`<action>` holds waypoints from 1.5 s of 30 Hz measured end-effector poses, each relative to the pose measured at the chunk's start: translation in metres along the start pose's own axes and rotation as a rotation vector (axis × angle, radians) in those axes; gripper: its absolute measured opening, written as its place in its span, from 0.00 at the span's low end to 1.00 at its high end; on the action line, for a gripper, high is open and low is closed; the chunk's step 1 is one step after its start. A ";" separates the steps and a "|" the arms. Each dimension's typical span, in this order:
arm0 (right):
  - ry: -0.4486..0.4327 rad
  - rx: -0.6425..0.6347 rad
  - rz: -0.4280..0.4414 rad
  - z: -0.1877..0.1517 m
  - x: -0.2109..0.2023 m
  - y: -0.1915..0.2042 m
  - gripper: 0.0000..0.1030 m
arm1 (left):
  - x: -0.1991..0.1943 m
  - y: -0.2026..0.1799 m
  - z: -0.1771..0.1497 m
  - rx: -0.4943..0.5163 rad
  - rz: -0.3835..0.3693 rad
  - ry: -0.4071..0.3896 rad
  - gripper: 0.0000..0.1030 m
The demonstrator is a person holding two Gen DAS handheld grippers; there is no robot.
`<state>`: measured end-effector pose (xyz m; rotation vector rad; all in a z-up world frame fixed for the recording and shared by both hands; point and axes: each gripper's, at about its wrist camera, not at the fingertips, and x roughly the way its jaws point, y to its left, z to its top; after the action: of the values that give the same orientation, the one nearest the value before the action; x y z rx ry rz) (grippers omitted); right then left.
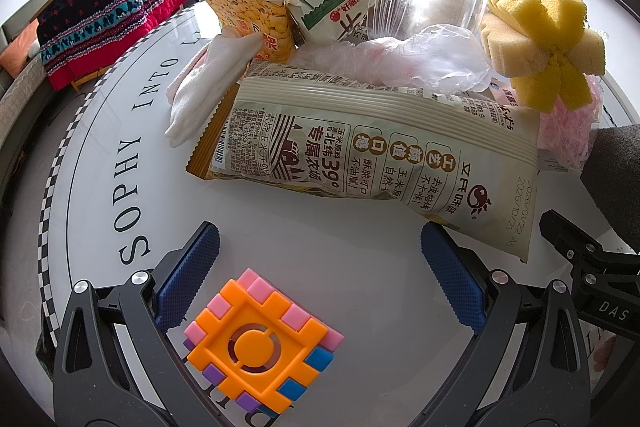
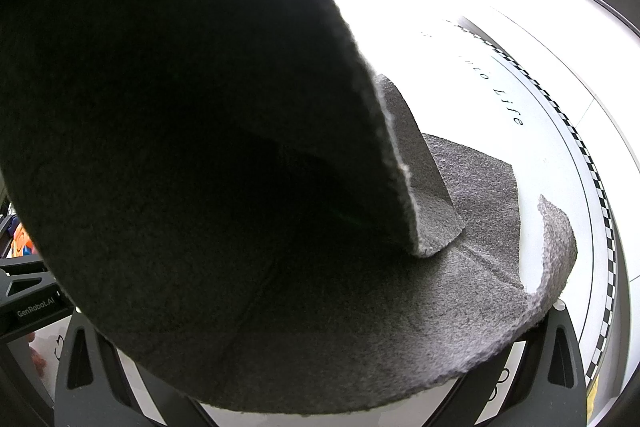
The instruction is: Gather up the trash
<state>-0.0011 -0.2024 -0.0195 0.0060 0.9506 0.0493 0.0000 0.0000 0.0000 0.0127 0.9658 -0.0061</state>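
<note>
A white round table (image 1: 360, 267) w/ checkered rim and printed lettering is seen in a bright room, a quilted blanket (image 1: 108, 23) beyond its far-left edge. A snack bag (image 1: 360, 155) lies mid-table, long axis left–right. The left gripper (image 1: 320, 267) is held spread wide just before it; right gripper's state can't be told, hidden by grey felt (image 2: 280, 267).

Glossy plastic snack bag (image 1: 360, 143), porous yellow sponge (image 1: 548, 39), fuzzy grey felt (image 2: 320, 307).

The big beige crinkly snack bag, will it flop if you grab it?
Probably. The beige printed snack bag looks thin, creased film, so it would likely sag and crinkle. It seems puffed and light. Its glossy surface may slip between the left gripper's open jaws.
</note>
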 end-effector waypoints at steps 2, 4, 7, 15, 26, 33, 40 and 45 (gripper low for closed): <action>0.000 0.000 0.000 0.000 0.000 0.000 0.98 | 0.000 0.000 0.000 0.000 0.000 0.000 0.94; 0.000 0.000 0.000 0.000 0.000 0.000 0.98 | 0.000 0.000 0.000 0.000 0.000 0.000 0.94; 0.000 0.000 0.000 0.000 0.000 0.000 0.98 | 0.000 0.000 0.000 0.000 0.000 0.000 0.94; 0.031 -0.029 0.068 -0.006 -0.015 0.006 0.98 | -0.014 0.004 -0.006 0.002 -0.035 0.006 0.94; -0.029 -0.084 0.146 -0.031 -0.088 -0.002 0.97 | -0.073 0.034 -0.016 -0.047 -0.107 -0.048 0.94; -0.046 -0.104 0.105 -0.010 -0.110 -0.013 0.97 | -0.089 0.042 -0.005 -0.037 -0.117 -0.101 0.94; 0.036 -0.135 0.112 0.006 -0.050 -0.010 0.92 | -0.089 0.061 0.001 -0.051 -0.091 -0.096 0.94; 0.110 -0.173 0.118 0.002 -0.023 -0.005 0.73 | -0.076 0.072 0.007 -0.084 -0.092 -0.063 0.94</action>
<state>-0.0121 -0.2082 0.0002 -0.1017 1.0530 0.2431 -0.0369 0.0717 0.0673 -0.1086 0.9026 -0.0506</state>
